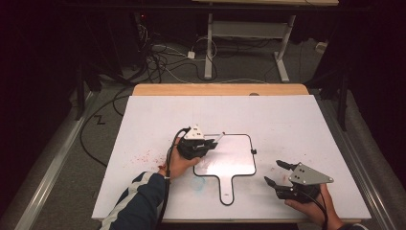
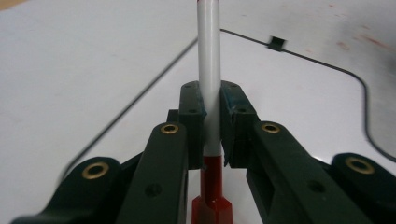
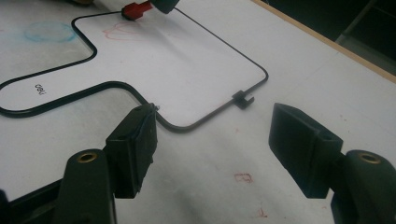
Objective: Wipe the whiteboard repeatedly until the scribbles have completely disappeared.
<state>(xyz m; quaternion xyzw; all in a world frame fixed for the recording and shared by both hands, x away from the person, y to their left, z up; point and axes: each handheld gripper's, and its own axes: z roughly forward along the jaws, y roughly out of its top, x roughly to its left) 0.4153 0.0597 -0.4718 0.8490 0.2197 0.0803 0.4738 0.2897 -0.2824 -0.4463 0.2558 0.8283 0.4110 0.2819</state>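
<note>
The marker, clenched in the left gripper over the whiteboard, wants light, steady pressure while the released right gripper waits nearby.

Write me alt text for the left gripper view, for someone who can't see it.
The left gripper is shut on a marker with a white barrel and a red end, which runs straight up the middle of the picture between the two black jaws. Beyond it lies a small whiteboard with a thin black rim and a black clip on its edge, on a white table.
</note>
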